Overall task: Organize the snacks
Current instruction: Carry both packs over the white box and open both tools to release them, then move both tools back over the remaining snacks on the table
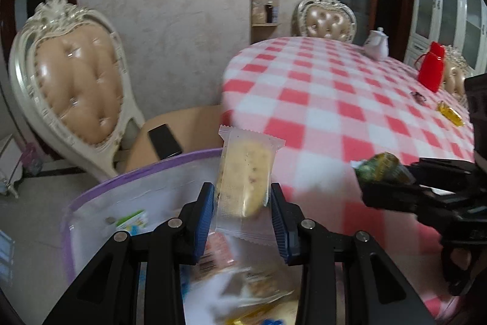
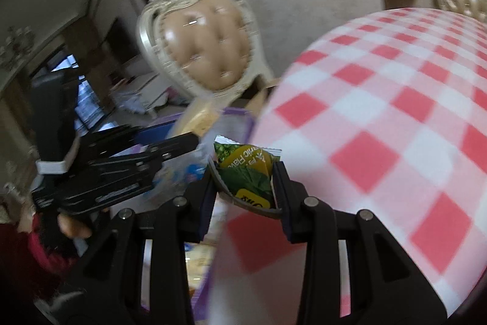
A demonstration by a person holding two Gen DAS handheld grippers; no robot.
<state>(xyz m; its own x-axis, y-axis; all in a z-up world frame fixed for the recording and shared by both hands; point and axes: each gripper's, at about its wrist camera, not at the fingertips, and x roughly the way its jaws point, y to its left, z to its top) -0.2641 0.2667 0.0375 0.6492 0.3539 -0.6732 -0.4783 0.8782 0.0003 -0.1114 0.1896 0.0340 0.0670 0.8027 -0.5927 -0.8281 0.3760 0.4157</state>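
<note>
My left gripper [image 1: 241, 210] is shut on a clear-wrapped biscuit packet [image 1: 243, 175] that stands upright between its blue pads, above a purple-rimmed clear storage bin [image 1: 100, 188] holding several snack packets. My right gripper [image 2: 245, 189] is shut on a green and yellow snack packet [image 2: 248, 172], bent between its pads, at the edge of the red-and-white checked table [image 2: 380, 118]. In the left wrist view the right gripper [image 1: 377, 181] comes in from the right with the green packet [image 1: 380, 169]. In the right wrist view the left gripper [image 2: 185, 139] is at the left, over the bin [image 2: 240, 119].
An ornate padded chair [image 1: 76, 87] stands behind the bin with a black phone [image 1: 164, 140] on its seat. On the table lie a yellow wrapped snack [image 1: 450, 113], a dark small snack [image 1: 418, 96], a red bottle [image 1: 432, 69] and a white teapot [image 1: 377, 43].
</note>
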